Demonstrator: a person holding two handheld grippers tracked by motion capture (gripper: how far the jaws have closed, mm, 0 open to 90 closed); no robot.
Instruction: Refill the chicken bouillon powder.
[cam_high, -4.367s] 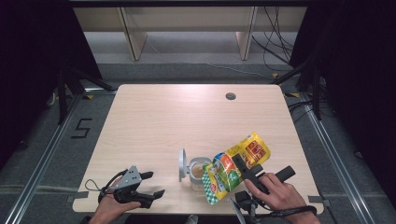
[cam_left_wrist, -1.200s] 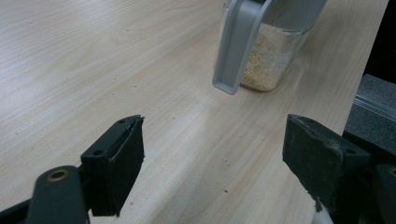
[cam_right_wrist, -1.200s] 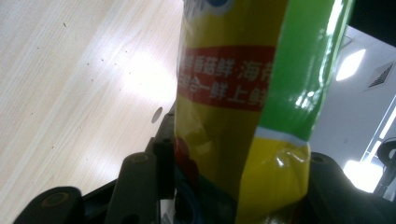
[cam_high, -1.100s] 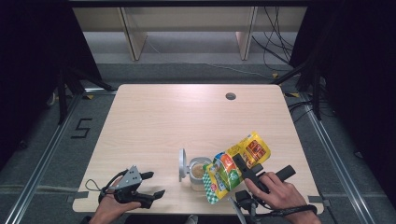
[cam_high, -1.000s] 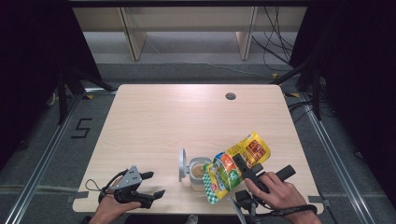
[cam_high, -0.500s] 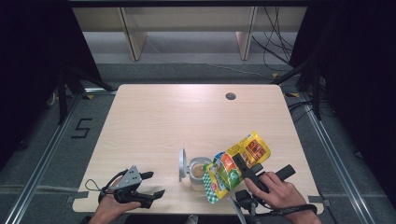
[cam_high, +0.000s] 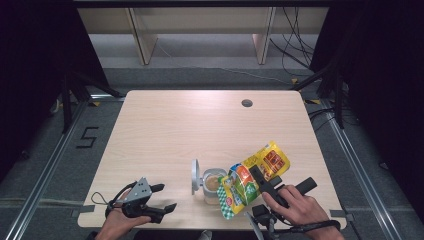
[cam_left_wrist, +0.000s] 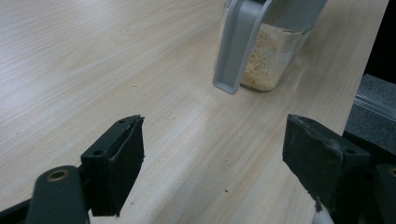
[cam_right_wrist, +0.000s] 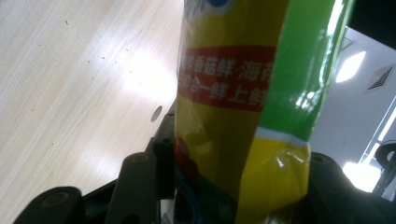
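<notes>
Yellow and green foil is what we have in the right tool (cam_high: 264, 181), at the lower right of the high view: its jaws are closed on the lower part of a snack bag (cam_high: 252, 177), which we tip with its mouth toward the left, over the clear jar (cam_high: 214, 184). We judge that the bag is held at this slant so that its contents can fall into the jar. In the right gripper view the bag (cam_right_wrist: 243, 93) rises between the two black jaws and presses against both.

The jar stands upright near the front edge of the bench (cam_high: 200, 125), its grey lid (cam_high: 194, 176) flipped open to the left, and in the left gripper view we see pale crumbs in the jar (cam_left_wrist: 268, 56). The left tool (cam_high: 159, 197) rests at the lower left of the high view, jaws wide apart with nothing between them, pointing toward the jar, probably ready to steady it.

Farther up, the bench is light wood with a small round hole (cam_high: 246, 103) toward its upper right. Around it lies grey floor (cam_high: 40, 150), where a "5" (cam_high: 87, 137) is marked at the left; beyond the far edge we see pale shelf legs (cam_high: 142, 35) and cables (cam_high: 295, 45).
</notes>
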